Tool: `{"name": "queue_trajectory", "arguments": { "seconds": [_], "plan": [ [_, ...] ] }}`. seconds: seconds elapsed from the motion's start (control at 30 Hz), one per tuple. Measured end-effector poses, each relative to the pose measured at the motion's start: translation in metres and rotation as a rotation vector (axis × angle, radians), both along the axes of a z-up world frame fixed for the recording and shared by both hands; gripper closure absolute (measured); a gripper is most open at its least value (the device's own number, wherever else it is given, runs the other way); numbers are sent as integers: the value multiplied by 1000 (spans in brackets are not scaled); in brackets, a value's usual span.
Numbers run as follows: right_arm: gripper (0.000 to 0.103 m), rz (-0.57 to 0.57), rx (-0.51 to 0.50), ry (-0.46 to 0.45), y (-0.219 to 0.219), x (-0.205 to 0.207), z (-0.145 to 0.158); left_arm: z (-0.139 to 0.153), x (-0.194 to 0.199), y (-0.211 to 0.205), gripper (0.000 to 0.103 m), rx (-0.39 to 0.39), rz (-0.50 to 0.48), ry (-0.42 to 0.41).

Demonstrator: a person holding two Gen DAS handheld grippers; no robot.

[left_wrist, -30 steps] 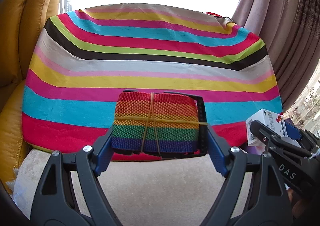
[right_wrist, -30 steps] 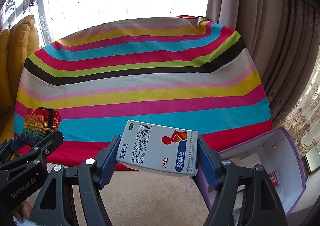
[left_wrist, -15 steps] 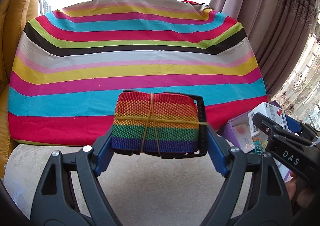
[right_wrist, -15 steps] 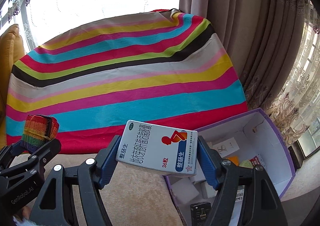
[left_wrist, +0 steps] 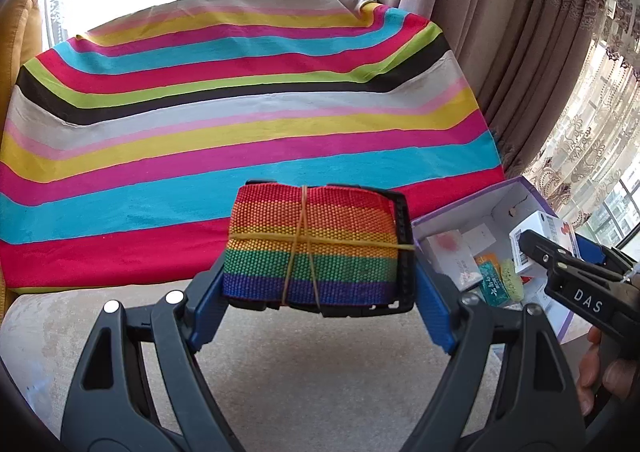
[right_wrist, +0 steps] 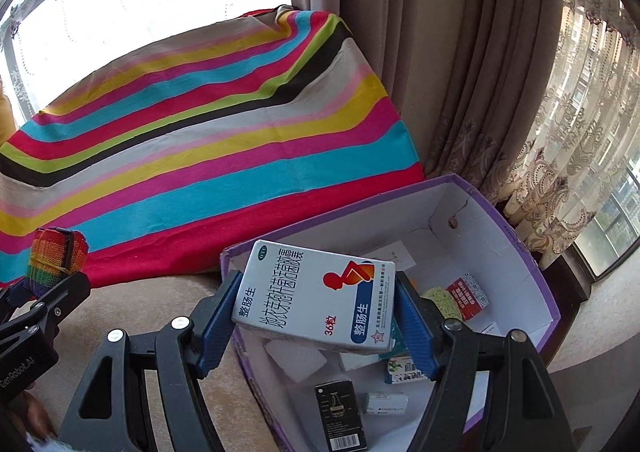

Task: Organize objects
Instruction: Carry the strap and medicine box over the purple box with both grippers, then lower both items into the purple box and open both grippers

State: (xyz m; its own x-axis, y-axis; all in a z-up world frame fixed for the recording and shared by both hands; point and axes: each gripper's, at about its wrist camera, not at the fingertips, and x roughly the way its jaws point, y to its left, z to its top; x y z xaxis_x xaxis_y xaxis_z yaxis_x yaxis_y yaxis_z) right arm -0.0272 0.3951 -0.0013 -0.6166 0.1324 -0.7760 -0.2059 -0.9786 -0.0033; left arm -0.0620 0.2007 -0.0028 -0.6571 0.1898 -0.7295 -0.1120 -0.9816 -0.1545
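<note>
A striped cloth (left_wrist: pixel 240 124) covered the seat behind. The purple box (right_wrist: pixel 532 264) already held several small packs, so sorting looked well underway. The right gripper (right_wrist: pixel 316 316) clamped a white medicine box (right_wrist: pixel 316 300) above the box's near end, not yet released. The left gripper (left_wrist: pixel 316 288) gripped a rainbow strap bundle (left_wrist: pixel 312 248) beside the box, apparently waiting its turn.
</note>
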Motion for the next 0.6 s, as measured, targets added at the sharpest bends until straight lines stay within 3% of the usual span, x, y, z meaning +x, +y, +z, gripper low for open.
{"name": "queue_trajectory", "arguments": {
  "seconds": [0.33,0.6],
  "plan": [
    [30,-29,0,-31,28,18,-5,0,6,38,19,-9,-105,-4],
    [30,-45,-5,-78,53,35,-12,-9,8,80,19,-28,-233,-53]
  ]
}}
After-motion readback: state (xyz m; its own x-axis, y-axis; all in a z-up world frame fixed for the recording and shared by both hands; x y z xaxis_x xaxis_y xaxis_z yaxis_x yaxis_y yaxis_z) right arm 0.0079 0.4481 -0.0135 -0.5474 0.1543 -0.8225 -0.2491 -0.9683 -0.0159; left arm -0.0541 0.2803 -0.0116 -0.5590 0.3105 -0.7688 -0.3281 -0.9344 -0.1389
